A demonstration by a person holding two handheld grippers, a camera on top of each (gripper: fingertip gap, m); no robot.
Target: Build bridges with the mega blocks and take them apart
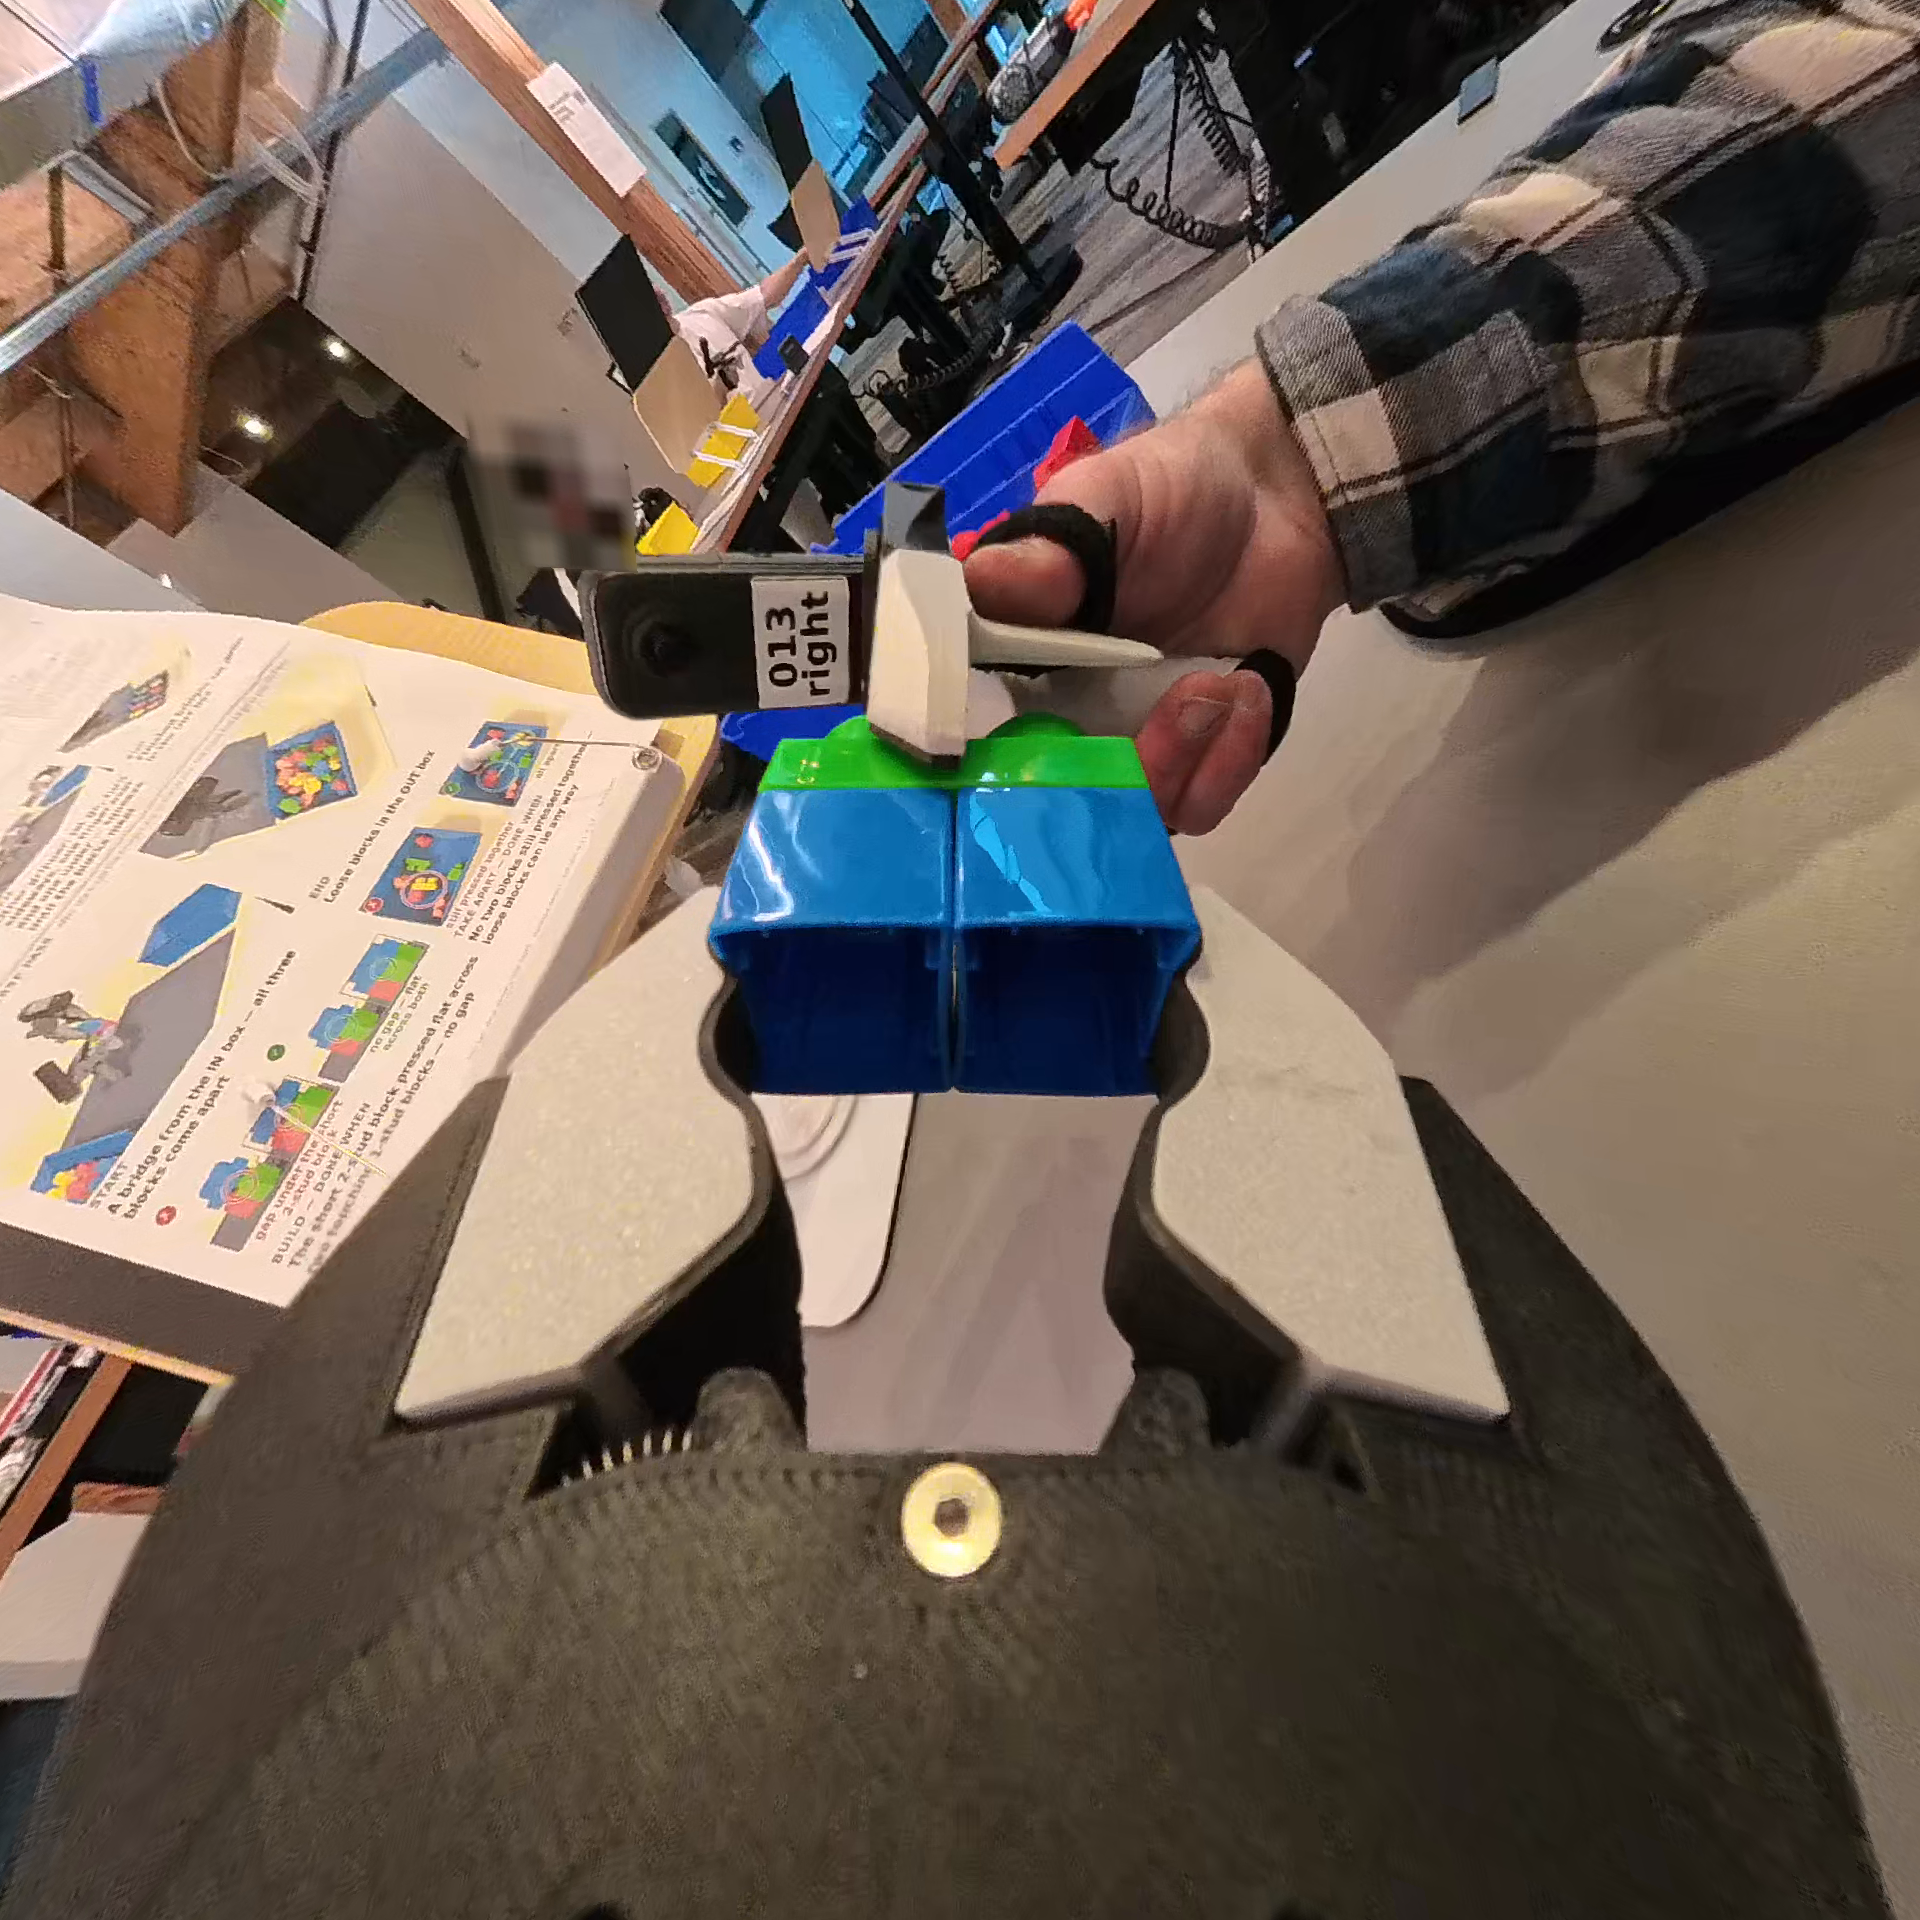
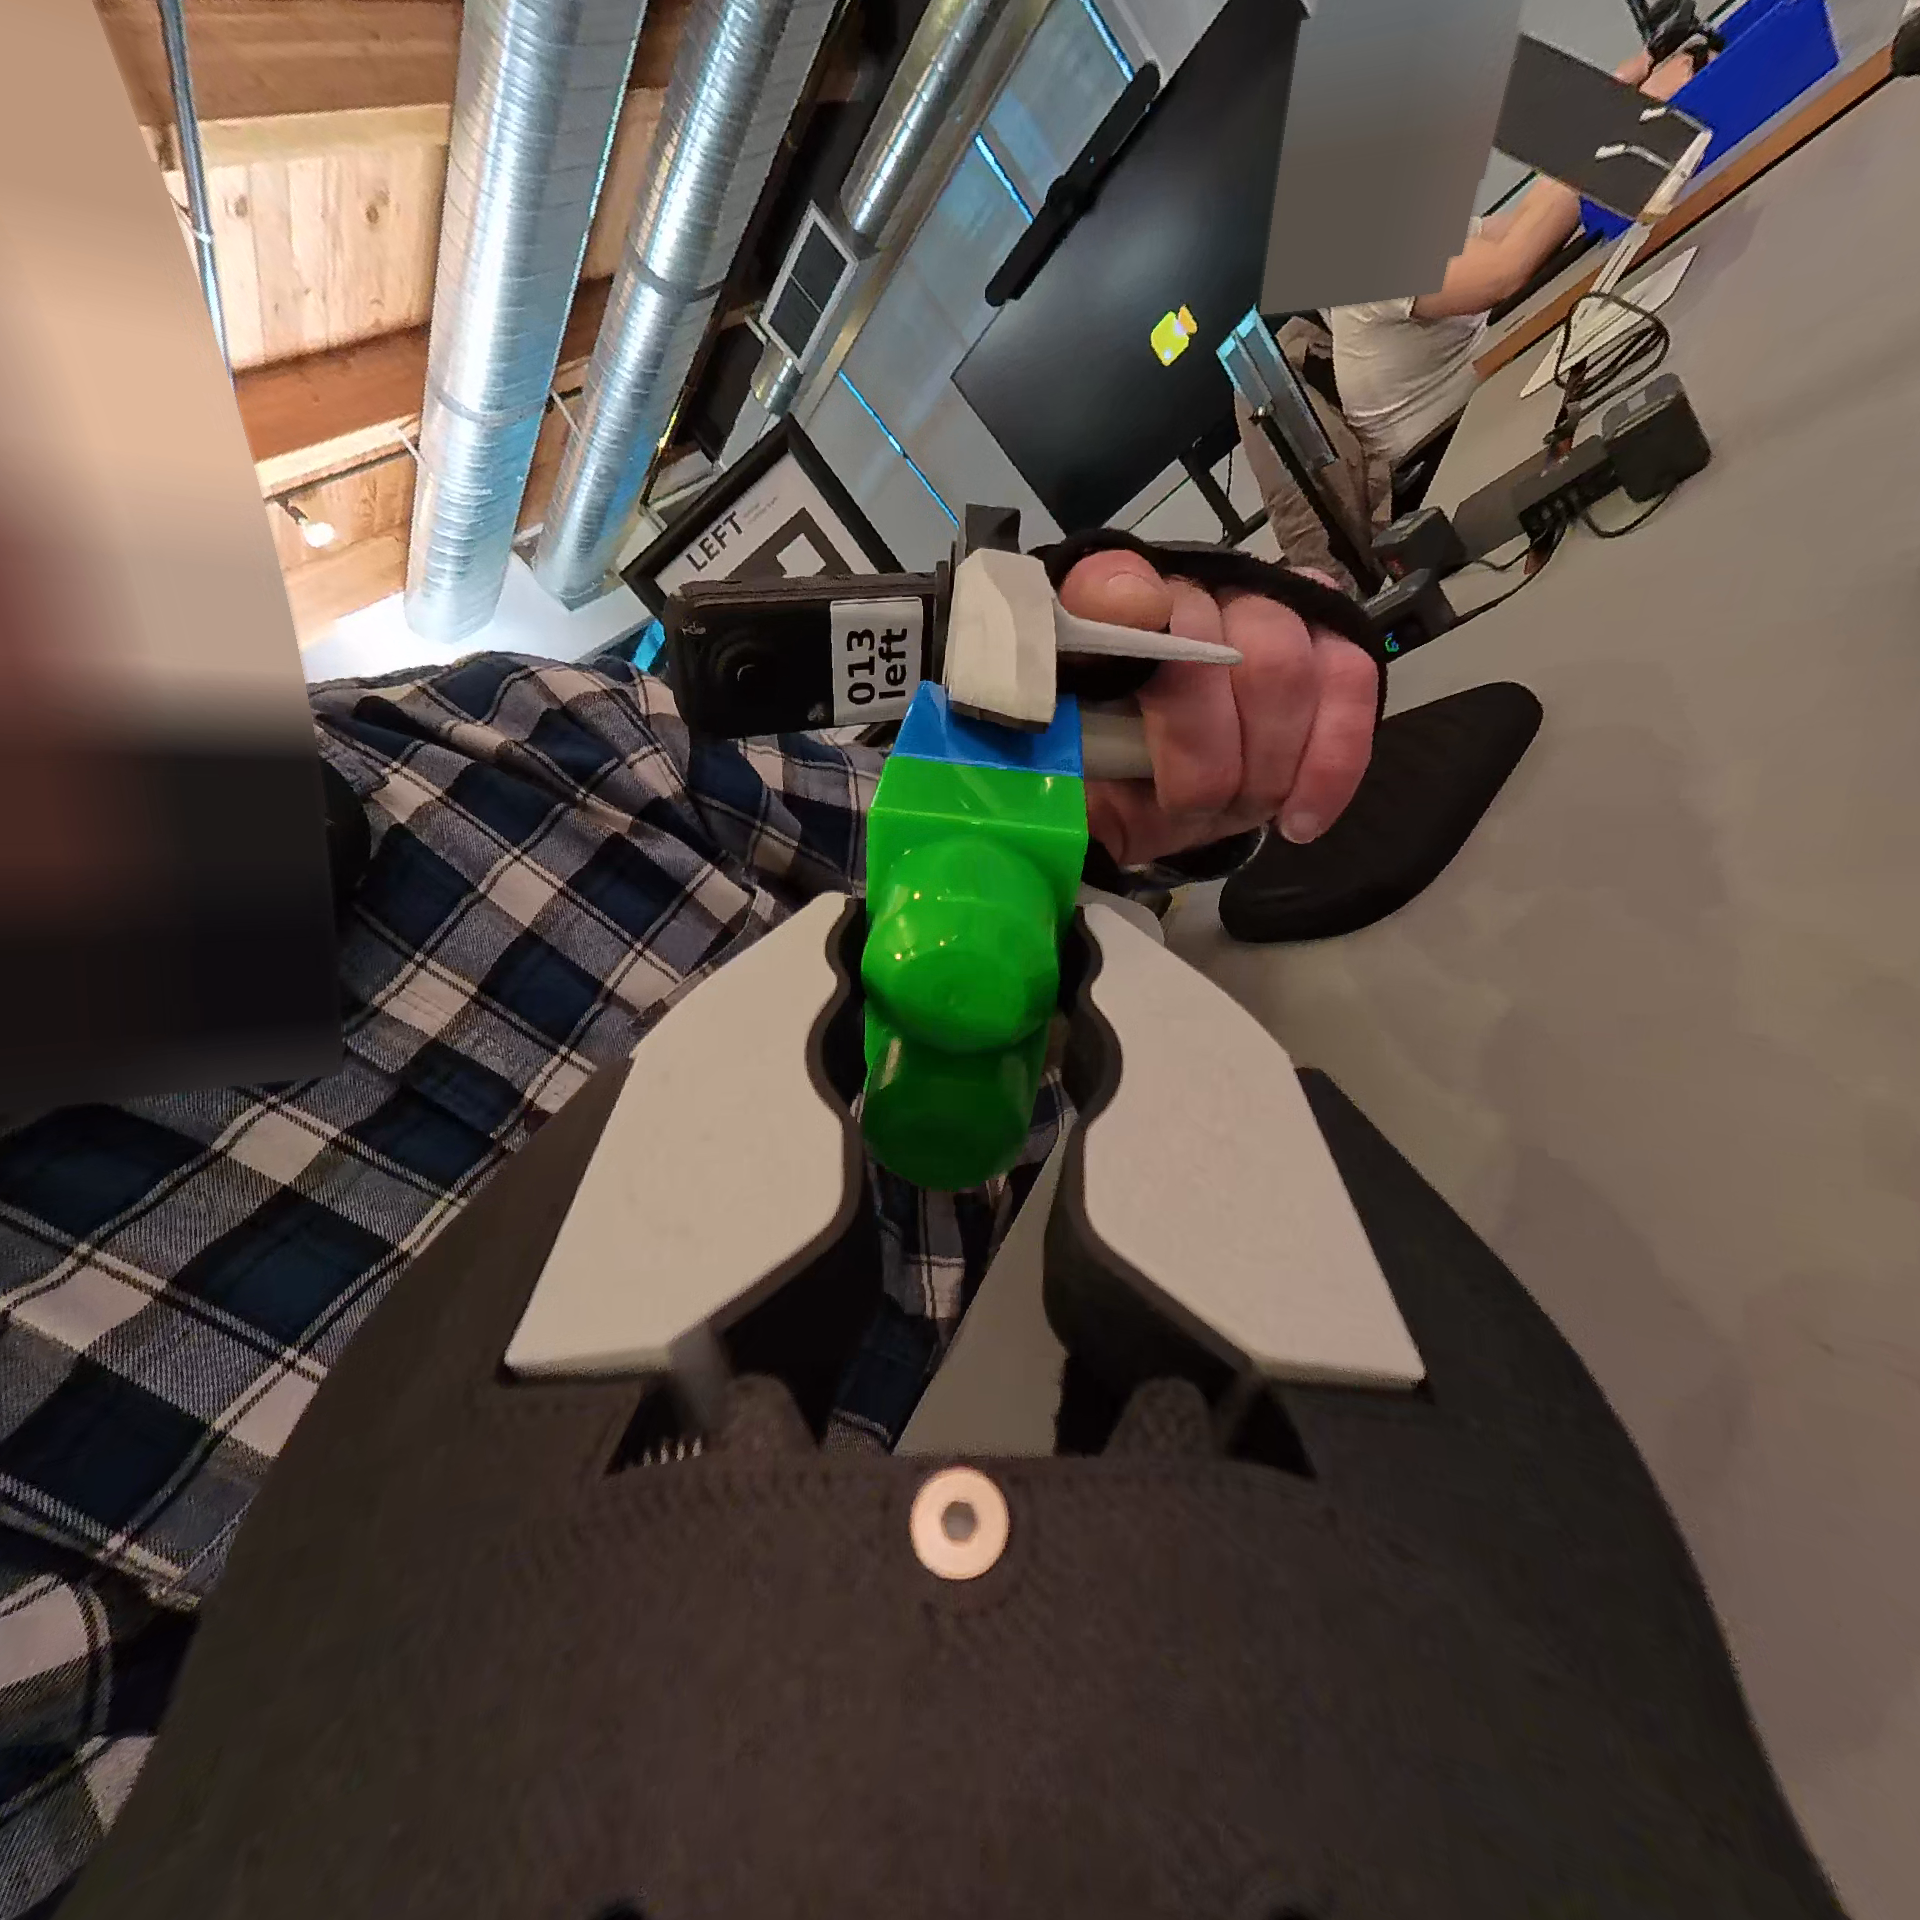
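A small bridge is held in the air between both grippers: two blue blocks (image 1: 852, 883) side by side with a green two-stud block (image 1: 1039, 769) across them. In the left wrist view my left gripper (image 1: 954, 997) is shut on the two blue blocks, one pad on each outer side, with their hollow undersides facing the camera. My right gripper's finger (image 1: 914, 675) rests on the green block at the far end. In the right wrist view my right gripper (image 2: 961, 997) is shut on the green block (image 2: 966, 831), studs toward the camera. A blue block (image 2: 935, 738) shows beyond it under the left gripper's finger (image 2: 997, 649).
A printed instruction sheet (image 1: 260, 883) stands at the left. A blue bin (image 1: 1018, 426) with red blocks sits behind the hands on the grey table (image 1: 1558, 935). A black pad (image 2: 1382, 810) lies on the table. A plaid sleeve (image 2: 468, 883) fills the left of the right wrist view. My two grippers' fingertips are within a few centimetres of each other.
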